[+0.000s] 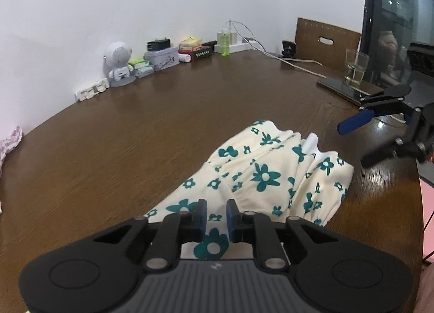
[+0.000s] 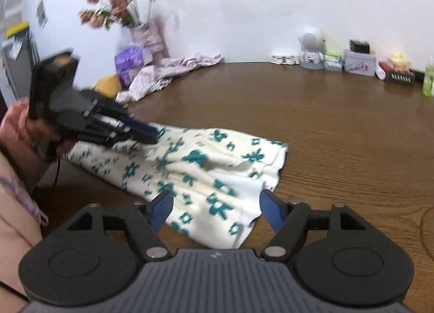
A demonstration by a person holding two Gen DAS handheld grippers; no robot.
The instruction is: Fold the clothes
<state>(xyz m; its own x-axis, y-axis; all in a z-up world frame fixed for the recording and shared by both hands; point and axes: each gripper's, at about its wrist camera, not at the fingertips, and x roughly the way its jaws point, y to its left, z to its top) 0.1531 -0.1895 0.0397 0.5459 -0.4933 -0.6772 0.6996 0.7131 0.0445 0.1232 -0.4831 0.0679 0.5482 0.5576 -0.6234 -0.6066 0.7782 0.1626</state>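
Observation:
A cream garment with teal flowers (image 1: 260,174) lies rumpled on the brown wooden table (image 1: 135,128); it also shows in the right wrist view (image 2: 195,174). My left gripper (image 1: 216,216) hovers over its near end, blue fingers a small gap apart with nothing between them. It shows in the right wrist view (image 2: 146,131) at the garment's left end. My right gripper (image 2: 215,208) is wide open just above the garment's near corner. In the left wrist view the right gripper (image 1: 360,136) hangs off the garment's right side.
A pink patterned garment (image 2: 168,71), a vase of flowers (image 2: 146,33) and a purple pack sit at the far left. A white robot figure (image 1: 119,63), boxes, a green bottle (image 1: 224,41), cables, a glass (image 1: 356,67) and a phone (image 1: 343,88) line the back and right.

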